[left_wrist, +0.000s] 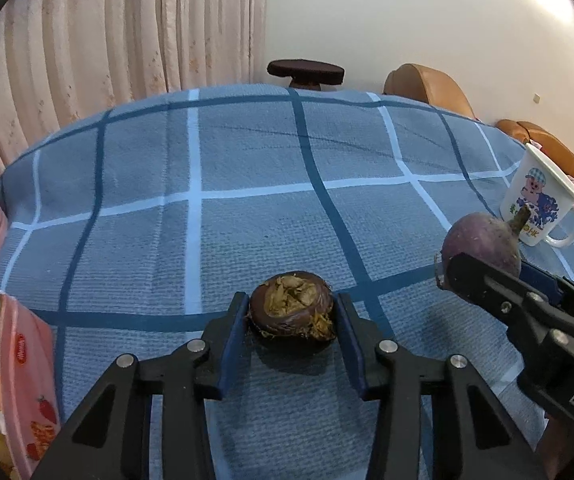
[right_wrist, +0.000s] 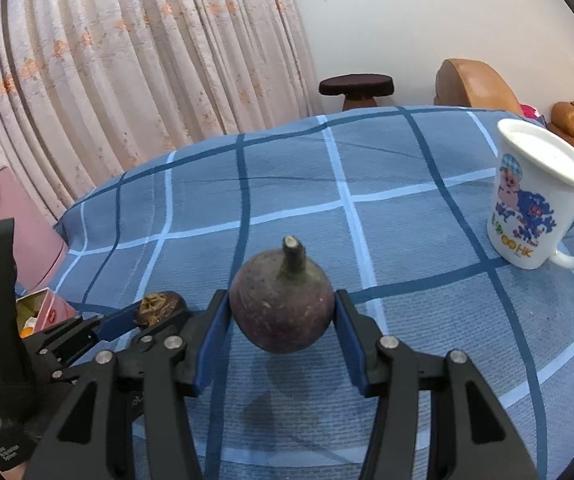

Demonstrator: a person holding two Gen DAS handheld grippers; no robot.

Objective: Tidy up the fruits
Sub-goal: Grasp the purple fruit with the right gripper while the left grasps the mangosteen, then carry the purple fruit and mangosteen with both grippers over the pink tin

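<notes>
My left gripper [left_wrist: 291,316] is shut on a small dark brown fruit [left_wrist: 291,310] with a torn, fibrous top, held just above the blue checked cloth. My right gripper [right_wrist: 282,312] is shut on a round purple fruit [right_wrist: 282,308] with a short stem pointing up, also held off the cloth. The two grippers are side by side: the purple fruit [left_wrist: 483,244] and right gripper [left_wrist: 483,276] show at the right of the left wrist view, and the brown fruit [right_wrist: 160,306] and left gripper [right_wrist: 155,316] show at the left of the right wrist view.
A pink box [left_wrist: 27,384] holding fruits stands at the near left edge of the table [left_wrist: 247,184]. A white cartoon mug [right_wrist: 535,196] stands at the right. A dark stool [right_wrist: 357,86], tan sofa [right_wrist: 475,84] and curtain lie beyond the table.
</notes>
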